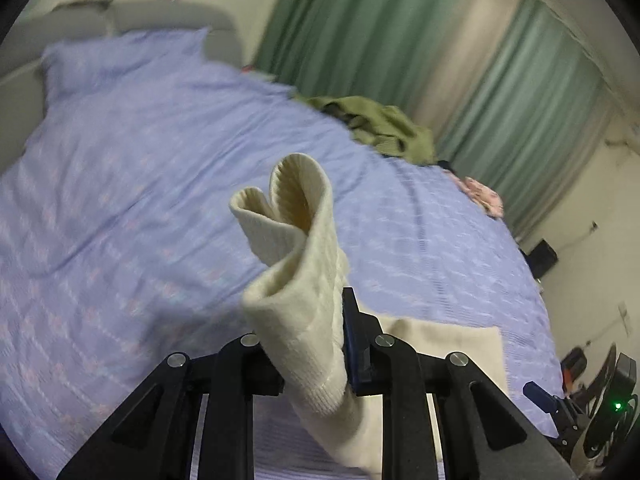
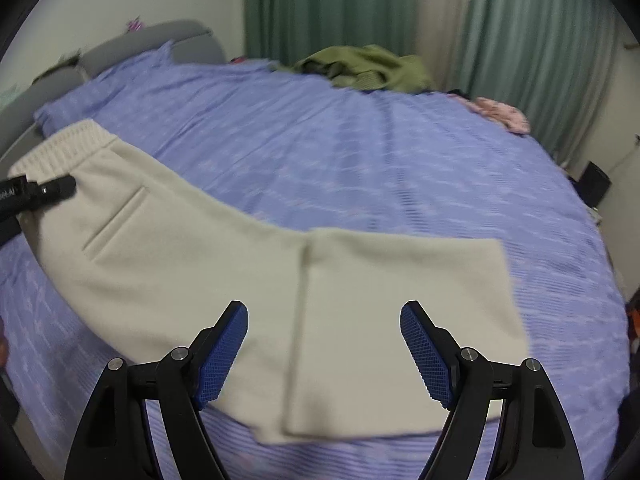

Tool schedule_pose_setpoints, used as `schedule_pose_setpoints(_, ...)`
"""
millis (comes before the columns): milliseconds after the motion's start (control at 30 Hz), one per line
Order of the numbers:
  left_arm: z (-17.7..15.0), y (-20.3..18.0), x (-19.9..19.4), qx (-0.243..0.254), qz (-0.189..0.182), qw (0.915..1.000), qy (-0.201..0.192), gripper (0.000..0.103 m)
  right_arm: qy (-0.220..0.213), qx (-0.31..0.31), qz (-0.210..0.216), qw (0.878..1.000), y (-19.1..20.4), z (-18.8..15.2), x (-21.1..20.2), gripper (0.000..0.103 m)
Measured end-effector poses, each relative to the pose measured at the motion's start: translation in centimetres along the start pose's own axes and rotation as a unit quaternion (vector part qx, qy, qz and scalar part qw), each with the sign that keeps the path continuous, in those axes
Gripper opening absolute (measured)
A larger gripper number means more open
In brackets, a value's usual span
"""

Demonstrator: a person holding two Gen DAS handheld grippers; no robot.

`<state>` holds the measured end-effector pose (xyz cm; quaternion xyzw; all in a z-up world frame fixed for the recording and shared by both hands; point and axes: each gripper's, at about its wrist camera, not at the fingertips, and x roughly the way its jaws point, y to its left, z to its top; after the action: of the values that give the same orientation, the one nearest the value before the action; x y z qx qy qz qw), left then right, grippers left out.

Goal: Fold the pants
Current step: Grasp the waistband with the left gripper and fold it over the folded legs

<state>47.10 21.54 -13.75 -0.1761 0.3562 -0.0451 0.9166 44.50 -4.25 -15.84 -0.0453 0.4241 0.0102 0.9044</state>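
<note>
The left gripper (image 1: 316, 344) pinches the ribbed waistband of the cream pants (image 2: 280, 300), lifted off the bed (image 2: 360, 152); the right gripper (image 2: 324, 344) hangs wide open and empty above the folded legs. Best to carry the waistband across evenly, edges aligned. Lilac bedspread, green curtains (image 2: 320, 8) far, olive clothes (image 2: 368, 66) heaped there.

The bed (image 2: 360, 152) wears a lilac patterned cover. Cream pants (image 2: 248, 280) lie on its near part, folded, with the ribbed waistband to the left. At the far edge sits a heap of olive clothes (image 2: 368, 66), and just right of it a small pink cloth (image 2: 502, 114), both well apart from the pants.
</note>
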Motion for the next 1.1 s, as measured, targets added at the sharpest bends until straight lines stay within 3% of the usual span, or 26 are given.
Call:
schedule_pose_setpoints(267, 0.9, -15.6, 1.4, 0.126, -0.010, 0.9919, 0.014, 0.022, -0.028, 0.039, -0.039, 0.998, -9.3, -0.7, -5.8, 0.080)
schedule_pose_setpoints(533, -3.5, -27.7, 5.0, 0.181, -0.061, 0.9798, 0.060, 0.022, -0.028, 0.063, -0.064, 0.996, -17.0, -3.2, -7.8, 0.080)
schedule_pose_setpoints(800, -11.0, -34.5, 12.4, 0.189, -0.062, 0.9691, 0.145, 0.022, -0.002, 0.068, -0.105, 0.992, -23.9, -6.7, -7.7, 0.080)
schedule_pose_setpoints(900, -13.2, -36.8, 14.1, 0.218, -0.048, 0.9632, 0.151, 0.022, 0.014, 0.079, -0.107, 0.991, -26.1, -8.1, -7.1, 0.080)
schedule_pose_setpoints(1100, -16.8, -39.7, 17.1, 0.239, -0.062, 0.9519, 0.182, 0.029, 0.038, 0.091, -0.119, 0.988, -28.9, -10.6, -5.8, 0.080)
